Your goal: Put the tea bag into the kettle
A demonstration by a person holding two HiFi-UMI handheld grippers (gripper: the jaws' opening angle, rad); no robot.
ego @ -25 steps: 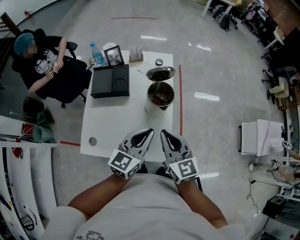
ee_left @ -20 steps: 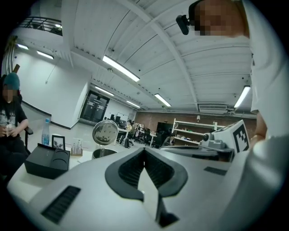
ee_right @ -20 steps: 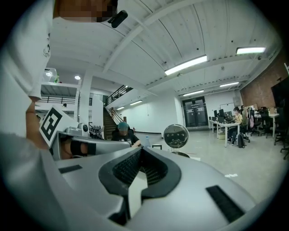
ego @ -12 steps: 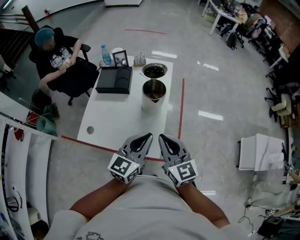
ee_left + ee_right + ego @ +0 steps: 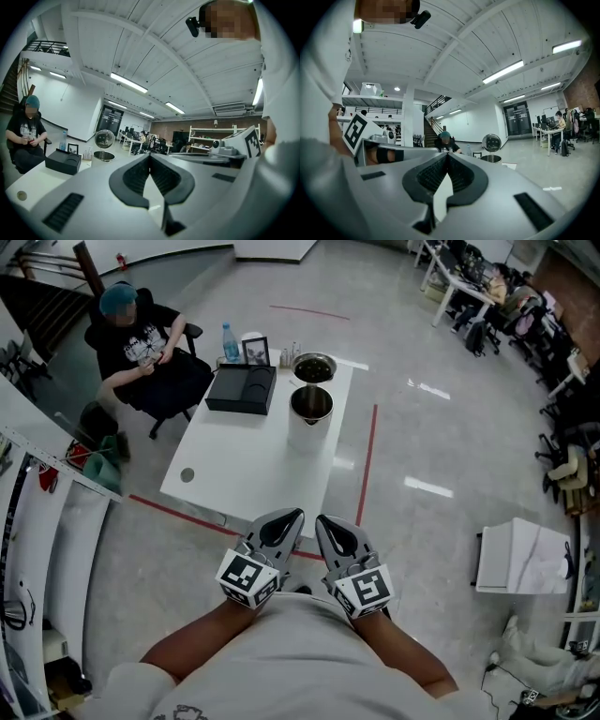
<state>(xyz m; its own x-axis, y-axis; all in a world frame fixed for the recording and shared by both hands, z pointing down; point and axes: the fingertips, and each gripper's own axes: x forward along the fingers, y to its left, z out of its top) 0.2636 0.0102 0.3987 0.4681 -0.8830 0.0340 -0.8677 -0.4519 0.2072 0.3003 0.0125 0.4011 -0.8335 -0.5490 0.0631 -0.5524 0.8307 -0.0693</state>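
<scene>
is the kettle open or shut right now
Open: in the head view the kettle's mouth is uncovered, and its lid sits just behind the rim.

The kettle (image 5: 311, 414) is a shiny steel cylinder, standing upright with its mouth open on the white table (image 5: 246, 460), towards the table's far right side. Its round lid (image 5: 314, 367) is raised open behind the mouth. The dark inside cannot be made out. It stands well ahead of both pairs of jaws and apart from them.
</scene>
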